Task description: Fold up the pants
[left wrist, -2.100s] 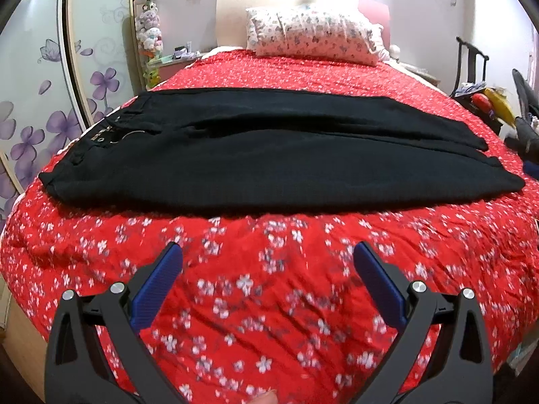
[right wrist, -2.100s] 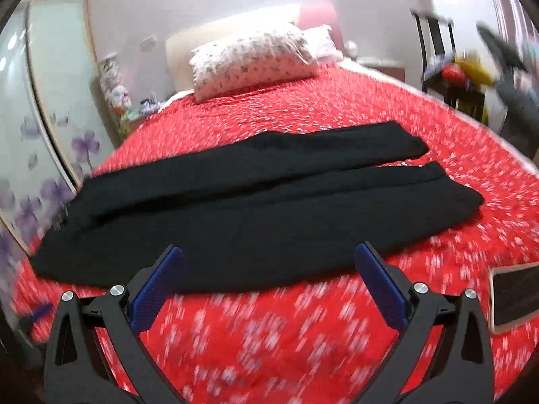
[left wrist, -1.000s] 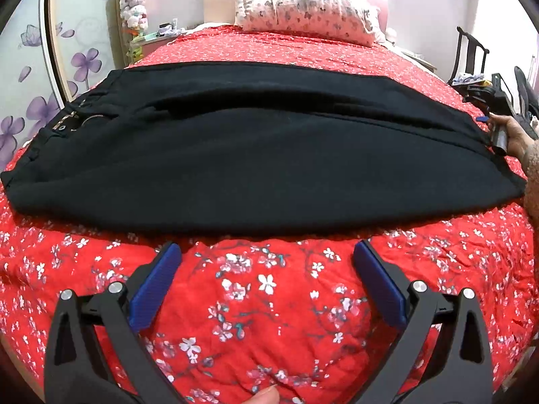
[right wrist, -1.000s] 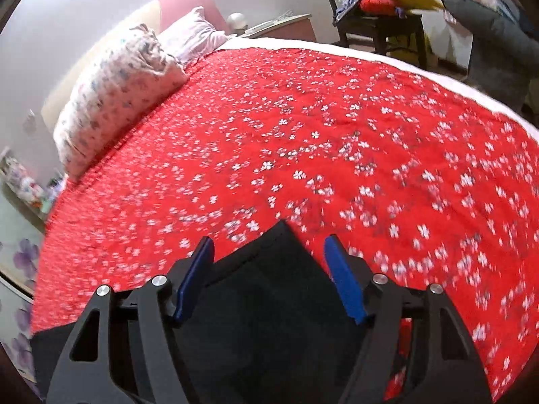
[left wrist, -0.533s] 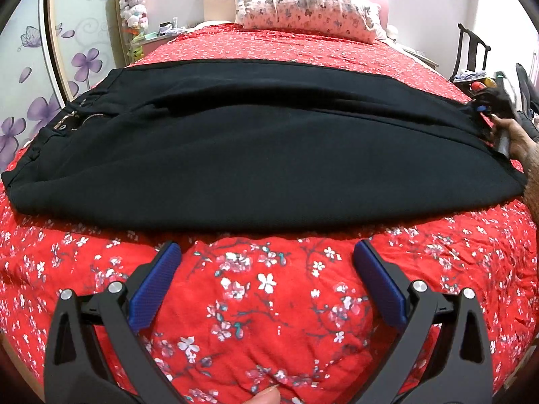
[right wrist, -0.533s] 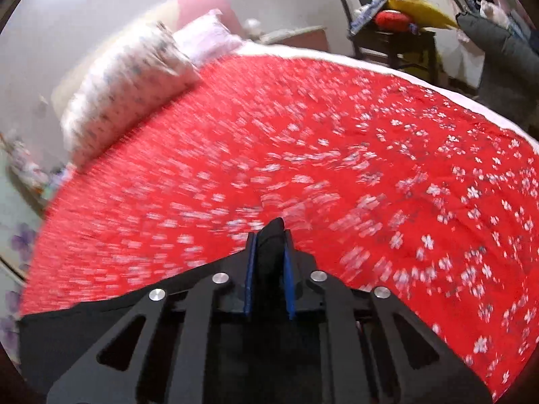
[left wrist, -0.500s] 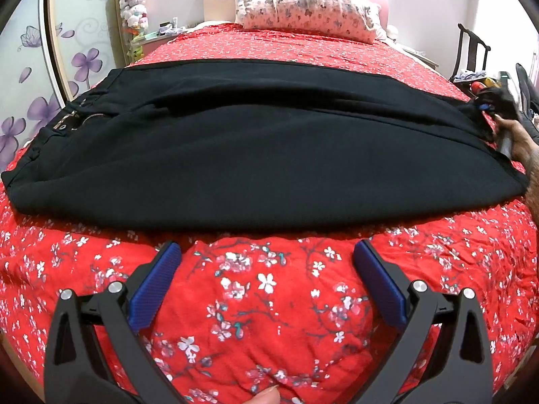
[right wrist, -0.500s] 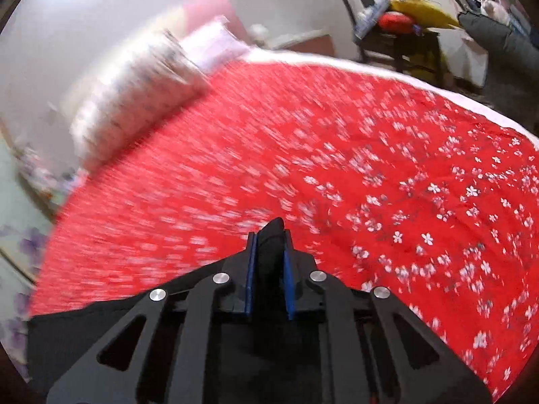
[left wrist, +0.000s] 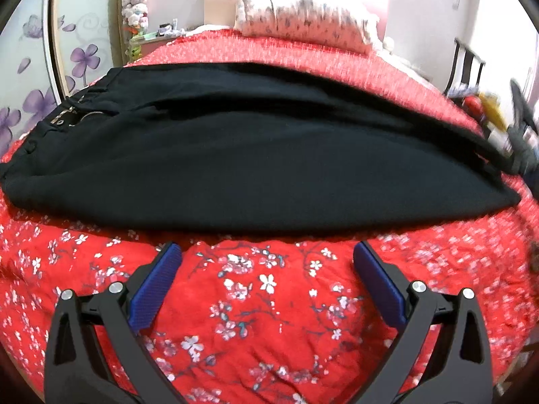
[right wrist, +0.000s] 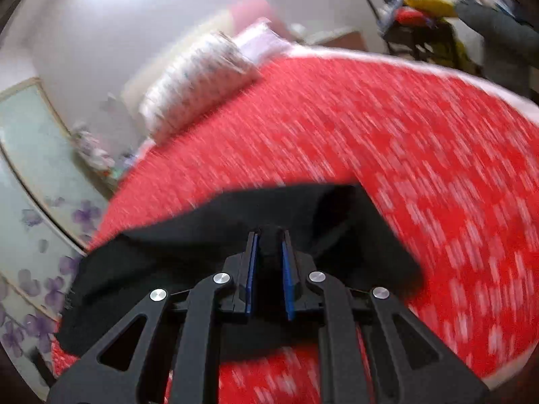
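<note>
Since 1 s ago: right gripper point(right wrist: 269, 245) now clamping lifted pants point(right wrist: 209, 232) hem.

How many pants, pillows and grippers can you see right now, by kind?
Black pants: 1, spread across the red bedspread
Floral pillow: 1 clearly; a second behind it is too blurred to confirm
Grippers: 2, the left gripper open over the bedspread, the right gripper shut on the pants
Total: 4

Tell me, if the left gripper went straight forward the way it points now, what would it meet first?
Probably the red bedspread, which fills the gap ahead of the open left gripper. The near edge of the black pants lies just beyond.
</note>
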### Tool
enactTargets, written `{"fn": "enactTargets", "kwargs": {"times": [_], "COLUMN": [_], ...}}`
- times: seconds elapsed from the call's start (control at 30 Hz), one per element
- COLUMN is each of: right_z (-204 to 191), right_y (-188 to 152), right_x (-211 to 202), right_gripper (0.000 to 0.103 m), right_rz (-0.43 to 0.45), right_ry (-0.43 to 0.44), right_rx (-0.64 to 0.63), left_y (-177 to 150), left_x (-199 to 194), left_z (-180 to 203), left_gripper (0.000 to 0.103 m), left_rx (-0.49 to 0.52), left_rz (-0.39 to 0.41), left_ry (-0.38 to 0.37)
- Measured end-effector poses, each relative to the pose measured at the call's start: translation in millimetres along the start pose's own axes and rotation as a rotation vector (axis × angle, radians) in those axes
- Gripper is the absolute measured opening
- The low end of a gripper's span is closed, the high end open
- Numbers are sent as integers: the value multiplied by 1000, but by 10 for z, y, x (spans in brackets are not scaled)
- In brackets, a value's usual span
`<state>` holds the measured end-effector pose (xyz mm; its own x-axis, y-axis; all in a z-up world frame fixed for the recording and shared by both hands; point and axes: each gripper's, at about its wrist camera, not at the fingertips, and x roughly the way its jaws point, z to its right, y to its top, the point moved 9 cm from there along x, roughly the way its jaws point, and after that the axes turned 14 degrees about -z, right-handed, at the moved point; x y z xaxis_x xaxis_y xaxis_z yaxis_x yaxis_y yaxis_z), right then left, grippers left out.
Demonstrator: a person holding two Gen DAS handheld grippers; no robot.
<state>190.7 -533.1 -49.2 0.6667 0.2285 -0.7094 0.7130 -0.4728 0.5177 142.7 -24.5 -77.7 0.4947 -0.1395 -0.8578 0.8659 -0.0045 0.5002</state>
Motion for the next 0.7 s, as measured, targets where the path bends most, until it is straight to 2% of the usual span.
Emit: {"fn": "enactTargets", "kwargs": {"times": [0.07, 0.1, 0.13, 0.17, 0.2, 0.27, 0.37, 0.43, 0.5, 0.57, 0.7], "right_z": [141, 173, 190, 188, 216, 196, 37, -138, -255, -283, -235], "right_y": [-221, -263, -304, -319, -355, -374, -387, -438, -488, -500, -471], "right_x": [136, 165, 133, 97, 23, -150, -302, -198, 6, 187, 438], "right_gripper": [15, 22, 40, 48, 61, 63, 62, 57, 53, 51, 51], "right_rz": [-80, -99, -106, -108, -111, -76, -46, -103, -173, -208, -198], "right_ry": [-40, -45, -52, -58, -67, -15, 199, 335, 381, 427, 399], "right_rx": [65, 87, 123, 145, 177, 246, 353, 426, 501, 598, 702], "left_y": [-14, -21, -35, -46, -58, -73, -77, -70, -77, -86, -105], "left_x": [-91, -152, -237, -289, -347, -435, -540, -548, -551, -568, -639], "left_z": [-37, -63, -116, -153, -212, -307, -444, -489, -496, -500, -540], "left_gripper": [101, 101, 101, 101, 101, 101, 101, 101, 101, 101, 101], "left_rx": [-39, -60, -89, -105, -119, -136, -186, -219, -240, -239, -226], "left_rz": [6, 15, 27, 34, 42, 54, 83, 82, 74, 71, 91], "left_ry": [-48, -70, -92, -100, -102, -102, -114, -129, -145, -155, -147]}}
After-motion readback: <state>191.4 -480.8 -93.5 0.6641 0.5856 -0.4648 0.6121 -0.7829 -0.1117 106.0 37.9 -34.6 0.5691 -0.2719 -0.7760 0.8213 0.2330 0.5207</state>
